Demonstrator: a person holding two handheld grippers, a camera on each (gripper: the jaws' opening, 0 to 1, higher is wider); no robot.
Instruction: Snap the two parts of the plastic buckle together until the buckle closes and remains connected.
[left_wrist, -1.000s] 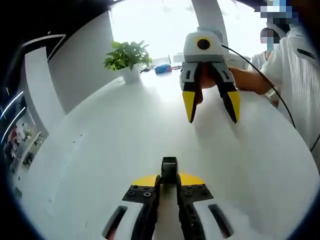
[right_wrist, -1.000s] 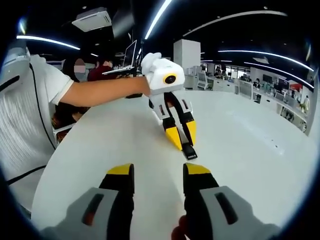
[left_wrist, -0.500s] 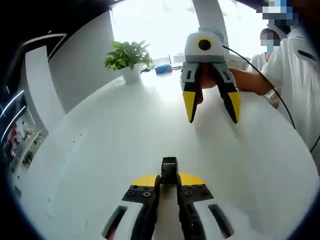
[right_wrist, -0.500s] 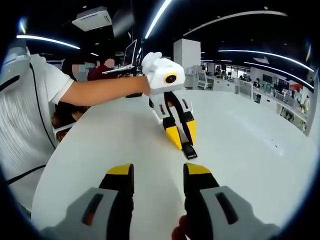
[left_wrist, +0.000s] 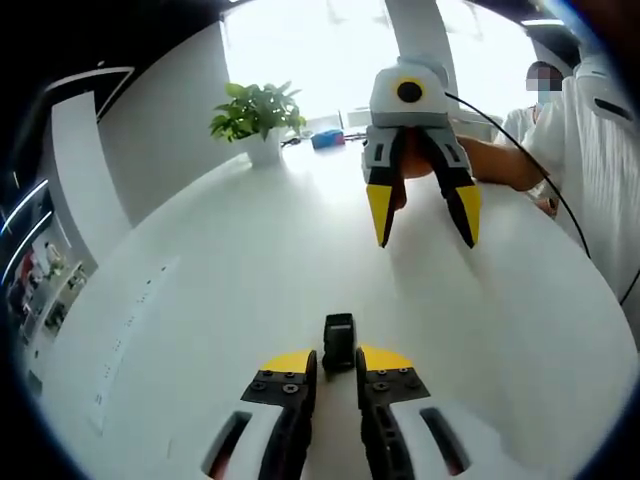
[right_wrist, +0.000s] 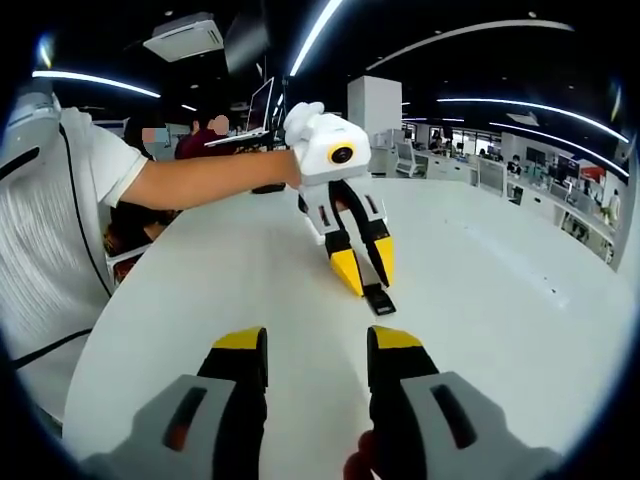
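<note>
A small black plastic buckle lies on the white table, its near end between the yellow tips of my left gripper. The left jaws stand slightly apart with a thin gap on each side of the buckle. In the right gripper view the buckle rests on the table just under the left gripper, which a person's hand holds tilted down. My right gripper is open and holds nothing, a short way from the buckle. In the left gripper view the right gripper hovers farther off, jaws wide.
A potted plant stands at the table's far edge, with a small blue object beside it. The person in a white shirt is along one side of the table. Office desks lie beyond.
My left jaws have parted and let go of the buckle, which now lies on the table in front of them. The right gripper has stayed put.
</note>
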